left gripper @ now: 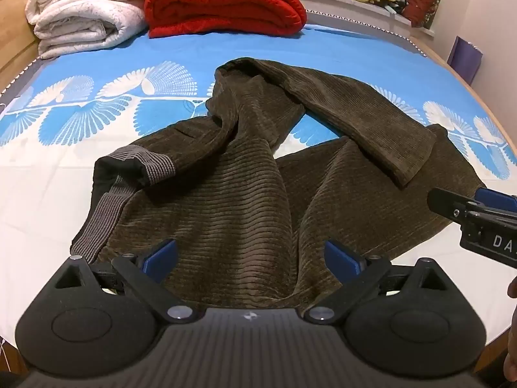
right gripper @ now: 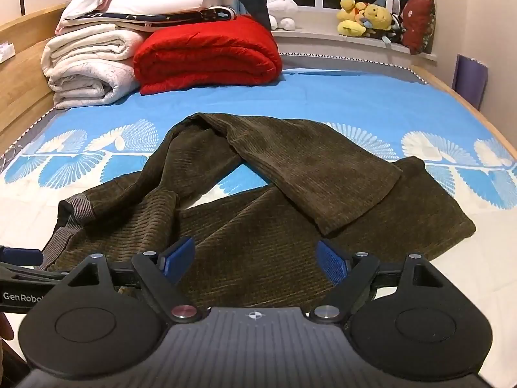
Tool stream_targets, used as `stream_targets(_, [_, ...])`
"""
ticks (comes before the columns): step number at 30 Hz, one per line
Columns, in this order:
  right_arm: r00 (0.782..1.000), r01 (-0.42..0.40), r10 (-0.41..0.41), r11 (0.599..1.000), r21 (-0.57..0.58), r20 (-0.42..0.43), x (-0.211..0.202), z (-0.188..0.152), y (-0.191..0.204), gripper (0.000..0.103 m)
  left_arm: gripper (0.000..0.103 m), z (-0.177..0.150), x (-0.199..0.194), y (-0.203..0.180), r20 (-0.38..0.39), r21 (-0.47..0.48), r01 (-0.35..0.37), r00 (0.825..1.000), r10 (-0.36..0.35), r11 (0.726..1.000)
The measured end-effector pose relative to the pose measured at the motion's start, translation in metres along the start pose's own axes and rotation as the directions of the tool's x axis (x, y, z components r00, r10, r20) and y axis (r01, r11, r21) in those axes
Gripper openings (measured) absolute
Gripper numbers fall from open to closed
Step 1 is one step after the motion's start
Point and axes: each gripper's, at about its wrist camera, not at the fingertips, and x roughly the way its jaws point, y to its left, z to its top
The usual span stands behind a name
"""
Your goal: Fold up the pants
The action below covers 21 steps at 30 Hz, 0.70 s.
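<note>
Dark olive corduroy pants (left gripper: 245, 194) lie crumpled on the bed, with the grey ribbed waistband (left gripper: 142, 165) at the left and one leg folded across the other toward the right. My left gripper (left gripper: 250, 258) hovers open over the near part of the fabric, nothing between its blue pads (left gripper: 161, 258). My right gripper (right gripper: 255, 262) is open too, above the near edge of the pants (right gripper: 290, 194). The right gripper's body (left gripper: 478, 216) shows at the right edge of the left wrist view. The left gripper's side (right gripper: 19, 258) shows at the left of the right wrist view.
The bed has a blue and white patterned sheet (left gripper: 97, 103). A folded red blanket (left gripper: 223, 3) and white quilts (left gripper: 84, 9) are stacked at the far end. Plush toys (right gripper: 368, 16) sit on the window ledge. A wooden bed frame (right gripper: 19, 74) runs along the left.
</note>
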Motion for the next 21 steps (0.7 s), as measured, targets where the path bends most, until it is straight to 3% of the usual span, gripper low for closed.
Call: stream_targets(21, [1.0, 0.005, -0.005, 1.0, -0.021, -0.004, 0.004, 0.0, 0.011, 0.084, 0.099, 0.0, -0.004, 0.004, 0.016, -0.01, -0.003, 1.0, 0.003, 1.0])
